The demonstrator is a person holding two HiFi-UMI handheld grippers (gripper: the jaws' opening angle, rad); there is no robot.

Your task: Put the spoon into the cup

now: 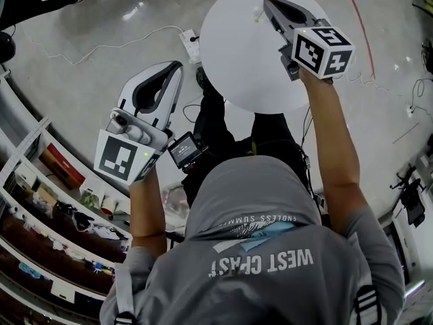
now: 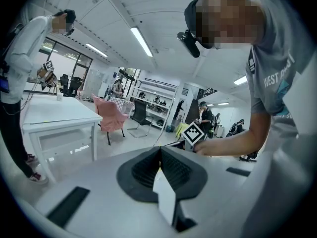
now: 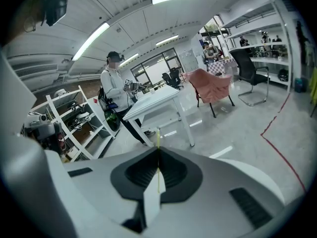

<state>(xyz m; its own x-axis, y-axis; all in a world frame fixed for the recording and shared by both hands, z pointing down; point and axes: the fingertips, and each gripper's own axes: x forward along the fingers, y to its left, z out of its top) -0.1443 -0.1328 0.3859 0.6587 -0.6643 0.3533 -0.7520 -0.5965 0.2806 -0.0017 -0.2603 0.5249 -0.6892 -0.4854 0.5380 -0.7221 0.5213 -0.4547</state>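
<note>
- Round white worktop (image 1: pixel 237 53): directly beneath the jaws of the right gripper (image 1: pixel 268 4).
- Grey concrete floor (image 1: pixel 101 66): below the jaws of the left gripper (image 1: pixel 177 66) and all round the worktop.
  - White power strip (image 1: pixel 190 42): lies on the floor just ahead of the left jaws, beside the worktop's edge.
  - Thin red line (image 1: pixel 356 19): runs on the floor to the right of the right jaws.
- White rectangular table (image 3: pixel 153 103): stands on the floor well ahead of the right jaws.

the right gripper (image 1: pixel 266 7) covers part of the round table (image 1: pixel 237 59). the shelves (image 1: pixel 47 202) run off the left edge of the head view, their clutter too small to name. a thin yellow sliver (image 3: pixel 157 138) at that gripper's closed jaws is too fine to identify.
</note>
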